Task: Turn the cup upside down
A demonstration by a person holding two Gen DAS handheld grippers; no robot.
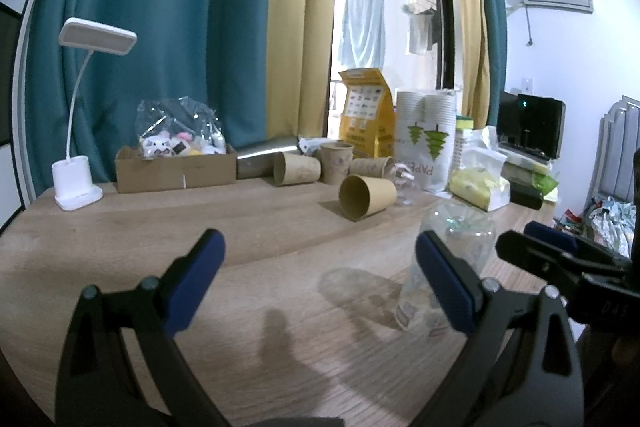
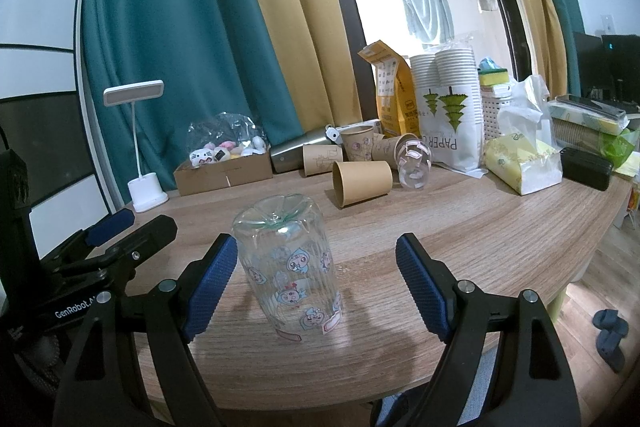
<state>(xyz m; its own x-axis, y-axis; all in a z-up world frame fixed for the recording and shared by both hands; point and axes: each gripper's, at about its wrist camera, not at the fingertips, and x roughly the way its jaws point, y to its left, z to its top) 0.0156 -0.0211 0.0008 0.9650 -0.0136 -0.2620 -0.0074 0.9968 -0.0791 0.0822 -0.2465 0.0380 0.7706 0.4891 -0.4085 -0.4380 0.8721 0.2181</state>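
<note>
A clear ribbed glass cup point(image 2: 291, 269) with cartoon stickers stands upside down on the wooden table point(image 2: 500, 227), base up. My right gripper point(image 2: 316, 259) is open, its blue pads on either side of the cup and not touching it. In the left wrist view the same cup point(image 1: 452, 259) stands partly behind my right-hand pad. My left gripper point(image 1: 320, 251) is open and empty, to the left of the cup. The left gripper point(image 2: 116, 227) also shows at the left of the right wrist view, and the right gripper point(image 1: 552, 243) at the right edge of the left wrist view.
Brown paper cups point(image 2: 362, 181) lie and stand at the back of the table, with a second clear cup point(image 2: 414, 165) on its side. A pack of white paper cups point(image 2: 448, 107), a cardboard box of toys point(image 2: 224, 167), a white desk lamp point(image 2: 140, 147) and a tissue pack point(image 2: 524, 163) line the back.
</note>
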